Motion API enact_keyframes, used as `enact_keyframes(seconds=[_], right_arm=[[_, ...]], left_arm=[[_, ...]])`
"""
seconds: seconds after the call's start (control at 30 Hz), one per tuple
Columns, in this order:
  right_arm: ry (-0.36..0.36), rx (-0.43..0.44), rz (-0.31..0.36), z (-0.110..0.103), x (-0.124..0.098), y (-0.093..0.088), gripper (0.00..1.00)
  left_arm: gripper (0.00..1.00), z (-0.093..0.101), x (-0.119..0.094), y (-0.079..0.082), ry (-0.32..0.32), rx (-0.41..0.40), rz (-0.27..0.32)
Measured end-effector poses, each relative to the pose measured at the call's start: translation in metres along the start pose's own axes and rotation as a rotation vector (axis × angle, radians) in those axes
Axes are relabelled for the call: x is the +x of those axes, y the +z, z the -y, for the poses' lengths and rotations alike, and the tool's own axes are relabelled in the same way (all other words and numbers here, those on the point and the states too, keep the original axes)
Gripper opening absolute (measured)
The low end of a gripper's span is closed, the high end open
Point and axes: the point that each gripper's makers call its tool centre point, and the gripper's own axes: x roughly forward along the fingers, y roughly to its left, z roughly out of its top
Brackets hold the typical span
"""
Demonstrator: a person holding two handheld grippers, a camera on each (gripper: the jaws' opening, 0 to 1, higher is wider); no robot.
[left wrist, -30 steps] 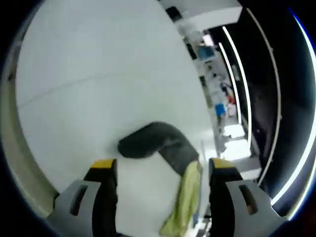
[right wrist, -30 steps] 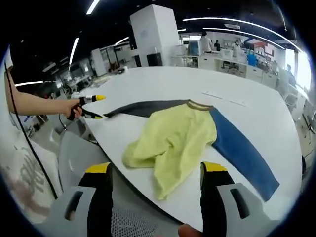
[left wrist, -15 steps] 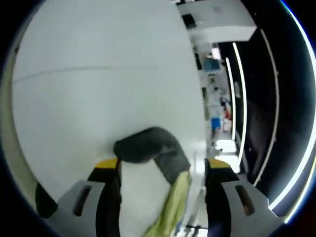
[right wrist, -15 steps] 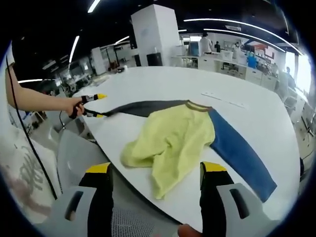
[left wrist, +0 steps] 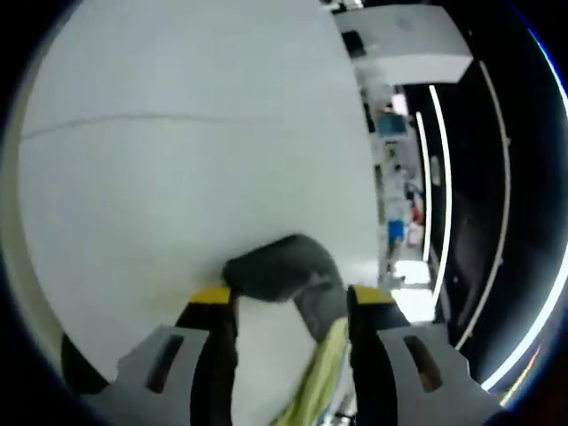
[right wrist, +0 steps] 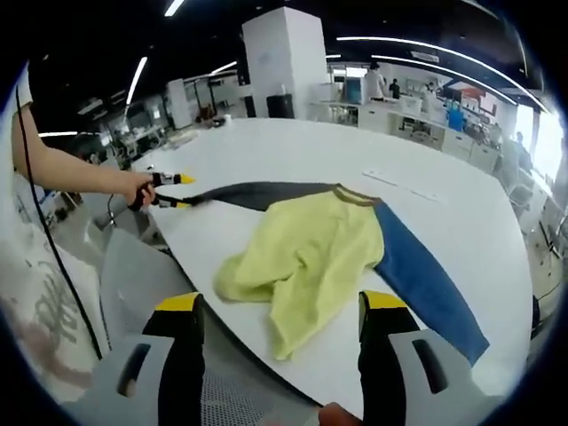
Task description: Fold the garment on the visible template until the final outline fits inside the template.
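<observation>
A long-sleeved garment lies crumpled on the white table (right wrist: pixel 293 146): yellow body (right wrist: pixel 306 257), dark grey sleeve (right wrist: pixel 257 193) stretched left, blue sleeve (right wrist: pixel 426 284) stretched right. In the left gripper view the grey sleeve's cuff (left wrist: pixel 280 266) lies between my left gripper's (left wrist: pixel 292 295) yellow-tipped jaws, which stand partly apart, and yellow fabric (left wrist: pixel 324 373) trails below. The right gripper view shows that left gripper (right wrist: pixel 182 191) at the sleeve's end, held by a hand. My right gripper (right wrist: pixel 280 303) is open, holds nothing and hovers off the table's near edge.
A faint straight line (left wrist: pixel 133 118) crosses the table top, with short marks (right wrist: pixel 399 182) past the collar. A grey chair (right wrist: pixel 133 275) stands at the table's near left edge. A white pillar (right wrist: pixel 280 58) and desks with people stand far behind.
My left gripper's jaws have drawn closer together around the grey cuff, and its view has tilted a little. The right gripper and the garment's body have hardly moved.
</observation>
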Motion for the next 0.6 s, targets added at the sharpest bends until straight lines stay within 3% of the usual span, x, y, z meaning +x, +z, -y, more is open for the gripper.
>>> enact_keyframes(seconds=[0.17, 0.37, 0.6], right_arm=[[-0.001, -0.001, 0.001, 0.0, 0.0, 0.001, 0.71], [-0.005, 0.001, 0.0, 0.001, -0.001, 0.001, 0.7], [0.0, 0.001, -0.005, -0.003, 0.001, 0.0, 0.71]], left_arm=[[0.25, -0.008, 0.006, 0.007, 0.018, -0.033, 0.029], [0.01, -0.018, 0.007, 0.023, 0.063, -0.013, 0.08], [0.0, -0.017, 0.008, 0.018, 0.074, 0.007, 0.092]])
